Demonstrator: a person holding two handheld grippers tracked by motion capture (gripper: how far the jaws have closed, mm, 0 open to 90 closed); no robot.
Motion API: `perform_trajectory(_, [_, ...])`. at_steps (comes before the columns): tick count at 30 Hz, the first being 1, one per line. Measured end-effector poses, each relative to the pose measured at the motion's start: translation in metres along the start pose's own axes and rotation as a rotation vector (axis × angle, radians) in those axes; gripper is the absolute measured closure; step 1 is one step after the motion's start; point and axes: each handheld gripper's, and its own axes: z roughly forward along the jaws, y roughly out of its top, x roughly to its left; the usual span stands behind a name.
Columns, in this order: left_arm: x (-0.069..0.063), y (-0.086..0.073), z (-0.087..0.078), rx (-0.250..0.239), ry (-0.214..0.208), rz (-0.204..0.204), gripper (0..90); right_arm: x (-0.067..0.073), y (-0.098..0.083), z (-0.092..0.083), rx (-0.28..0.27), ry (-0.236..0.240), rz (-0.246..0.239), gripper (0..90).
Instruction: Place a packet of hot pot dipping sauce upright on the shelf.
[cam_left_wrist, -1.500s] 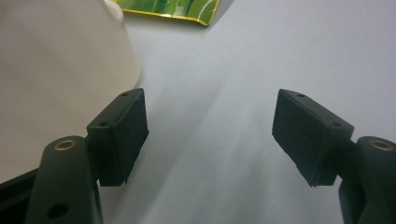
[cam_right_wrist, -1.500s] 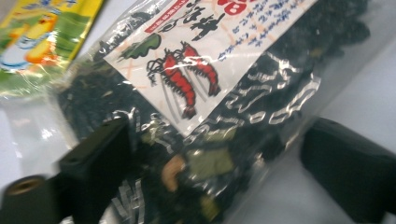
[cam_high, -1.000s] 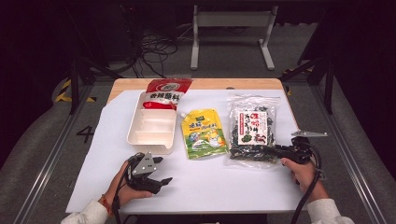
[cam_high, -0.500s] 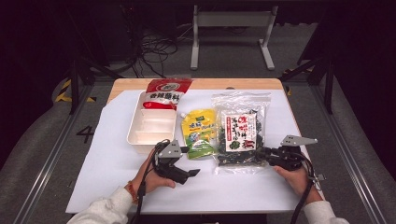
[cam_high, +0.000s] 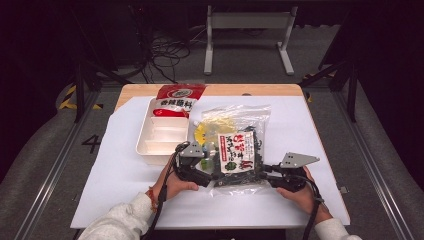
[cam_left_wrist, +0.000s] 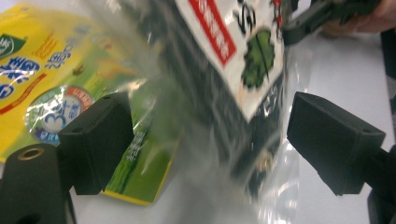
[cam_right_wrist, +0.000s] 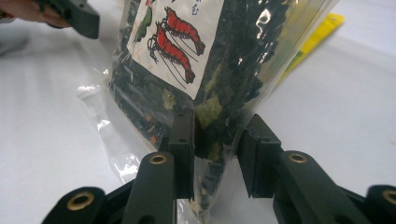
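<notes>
A clear bag of dark seaweed (cam_high: 237, 150) with a white shrimp label lies tilted over a yellow-green pouch (cam_high: 204, 131). My right gripper (cam_high: 267, 172) is shut on the bag's lower right corner; in the right gripper view the jaws (cam_right_wrist: 217, 144) pinch the plastic and dark flakes of the seaweed bag (cam_right_wrist: 187, 51). My left gripper (cam_high: 207, 172) is at the bag's lower left. Its jaws have just been opening and stand wide (cam_left_wrist: 215, 144), with the blurred seaweed bag (cam_left_wrist: 224, 60) between them and the pads clear of it. The yellow-green pouch (cam_left_wrist: 51, 84) lies behind.
A white divided tray (cam_high: 145, 150) sits left of the bag, with a red pouch (cam_high: 175, 97) resting on its far end. A white sheet (cam_high: 115, 175) covers the wooden table. Dark floor, cables and a metal stand lie beyond the far edge.
The right gripper has carried the seaweed bag leftward over the yellow-green pouch. The left gripper has moved right from the table's front left to the bag's near left corner.
</notes>
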Motion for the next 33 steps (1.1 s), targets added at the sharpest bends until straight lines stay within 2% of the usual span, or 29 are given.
perform_trajectory(2, [-0.001, 0.002, -0.001, -0.008, 0.003, 0.007, 18.1, 0.005, 0.002, 0.003, 0.005, -0.001, -0.02, 69.1])
perform_trajectory(5, [-0.003, 0.003, -0.004, -0.031, -0.005, 0.025, 26.3, 0.014, 0.007, 0.008, 0.005, 0.01, -0.029, 69.6])
perform_trajectory(8, [-0.003, 0.003, -0.009, -0.055, -0.016, 0.029, 39.1, 0.021, 0.01, 0.011, 0.017, 0.0, -0.05, 69.7])
perform_trajectory(9, [-0.003, 0.004, -0.014, -0.081, -0.039, 0.026, 44.2, 0.022, 0.011, 0.012, 0.02, -0.003, -0.05, 69.7])
perform_trajectory(11, [-0.002, 0.004, -0.017, -0.092, -0.046, 0.033, 51.7, 0.022, 0.012, 0.013, 0.019, -0.009, -0.047, 69.4])
perform_trajectory(12, [-0.002, 0.005, -0.019, -0.102, -0.057, 0.038, 51.7, 0.022, 0.012, 0.013, 0.019, -0.009, -0.047, 69.4])
perform_trajectory(15, [-0.001, 0.005, -0.027, -0.127, -0.108, 0.047, 65.9, 0.023, 0.014, 0.014, 0.022, -0.025, -0.043, 67.2])
perform_trajectory(17, [-0.004, 0.005, -0.032, -0.133, -0.112, 0.075, 73.6, 0.029, 0.019, 0.017, 0.036, -0.066, -0.061, 65.5])
perform_trajectory(19, [-0.005, 0.005, -0.033, -0.134, -0.107, 0.09, 74.8, 0.03, 0.02, 0.018, 0.035, -0.074, -0.06, 63.8])
perform_trajectory(23, [-0.009, 0.007, -0.039, -0.146, -0.118, 0.123, 76.4, 0.032, 0.023, 0.019, 0.032, -0.093, -0.044, 51.8])
perform_trajectory(25, [-0.01, 0.007, -0.043, -0.149, -0.116, 0.136, 76.7, 0.031, 0.023, 0.018, 0.023, -0.08, -0.027, 47.1])
perform_trajectory(27, [-0.012, 0.008, -0.046, -0.151, -0.12, 0.141, 76.9, 0.032, 0.023, 0.014, 0.016, -0.072, -0.035, 41.3])
perform_trajectory(29, [-0.013, 0.009, -0.05, -0.158, -0.11, 0.152, 77.1, 0.036, 0.023, 0.008, -0.011, -0.069, -0.055, 40.3])
perform_trajectory(32, [-0.011, 0.01, -0.056, -0.172, -0.093, 0.155, 77.2, 0.043, 0.023, 0.001, -0.005, -0.072, -0.1, 34.0])
perform_trajectory(33, [-0.01, 0.01, -0.058, -0.176, -0.087, 0.156, 77.2, 0.044, 0.023, -0.001, -0.003, -0.067, -0.097, 32.2])
